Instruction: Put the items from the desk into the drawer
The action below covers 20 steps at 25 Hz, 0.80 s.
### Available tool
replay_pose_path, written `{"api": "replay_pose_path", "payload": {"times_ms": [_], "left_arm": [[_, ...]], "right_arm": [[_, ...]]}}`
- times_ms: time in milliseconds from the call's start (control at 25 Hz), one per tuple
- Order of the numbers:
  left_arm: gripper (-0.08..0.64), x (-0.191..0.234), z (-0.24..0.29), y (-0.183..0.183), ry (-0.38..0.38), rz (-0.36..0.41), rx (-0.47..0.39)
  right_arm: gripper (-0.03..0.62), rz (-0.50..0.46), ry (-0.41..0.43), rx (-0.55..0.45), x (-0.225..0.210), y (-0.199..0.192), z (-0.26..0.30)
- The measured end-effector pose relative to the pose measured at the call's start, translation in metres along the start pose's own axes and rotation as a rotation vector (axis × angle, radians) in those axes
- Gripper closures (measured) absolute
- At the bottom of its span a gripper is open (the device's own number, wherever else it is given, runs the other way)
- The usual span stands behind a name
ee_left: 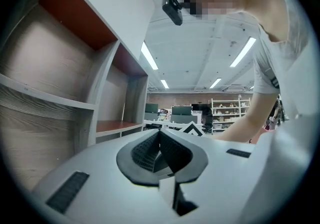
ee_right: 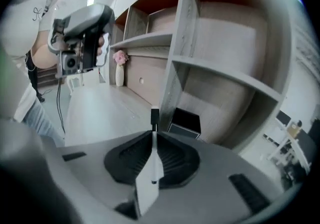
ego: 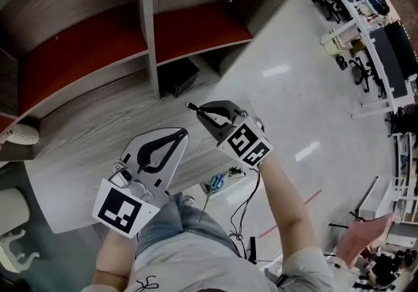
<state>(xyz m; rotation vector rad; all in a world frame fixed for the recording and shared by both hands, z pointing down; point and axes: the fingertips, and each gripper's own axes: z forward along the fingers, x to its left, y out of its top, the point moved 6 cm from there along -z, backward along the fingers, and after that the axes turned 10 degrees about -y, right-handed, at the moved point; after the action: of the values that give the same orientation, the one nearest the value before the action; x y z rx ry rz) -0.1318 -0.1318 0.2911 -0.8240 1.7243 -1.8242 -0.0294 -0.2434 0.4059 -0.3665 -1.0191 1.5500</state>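
Note:
My right gripper (ego: pixel 200 112) is shut on a thin white pen with a black end (ee_right: pixel 154 117); the end sticks out past the jaws (ego: pixel 191 106) above the wood-grain desk (ego: pixel 85 134). My left gripper (ego: pixel 181 132) is held just left of it and is shut with nothing between its pads (ee_left: pixel 150 149). In the right gripper view the left gripper (ee_right: pixel 80 32) hangs in a hand above the desk. Below the desk's front edge lies what looks like an open drawer (ego: pixel 230 174) holding blue-handled scissors (ego: pixel 217 182).
A black box (ego: pixel 177 75) (ee_right: pixel 185 121) stands in the shelf unit's lower bay. Shelves with red boards (ego: pixel 196 29) rise behind the desk. A white vase with pink flowers (ee_right: pixel 119 69) stands at the desk's far end. Cables (ego: pixel 245 209) trail on the floor.

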Motion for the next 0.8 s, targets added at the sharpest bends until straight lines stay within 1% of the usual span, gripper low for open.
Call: {"api": "replay_pose_path", "payload": {"times_ms": [200, 440, 600, 800], "left_arm": [[0.549, -0.031, 0.010, 0.003, -0.054, 0.004, 0.001], [0.549, -0.068, 0.025, 0.008, -0.125, 0.019, -0.009], [0.549, -0.102, 0.035, 0.008, -0.180, 0.029, -0.011], [0.550, -0.146, 0.047, 0.002, -0.227, 0.040, -0.018]], "right_arm": [[0.551, 0.096, -0.077, -0.103, 0.013, 0.008, -0.060], [0.551, 0.225, -0.203, -0.212, 0.029, 0.005, -0.133], [0.551, 0.270, -0.276, -0.256, 0.045, -0.004, -0.181], [0.551, 0.320, -0.344, -0.304, 0.066, -0.022, -0.231]]}}
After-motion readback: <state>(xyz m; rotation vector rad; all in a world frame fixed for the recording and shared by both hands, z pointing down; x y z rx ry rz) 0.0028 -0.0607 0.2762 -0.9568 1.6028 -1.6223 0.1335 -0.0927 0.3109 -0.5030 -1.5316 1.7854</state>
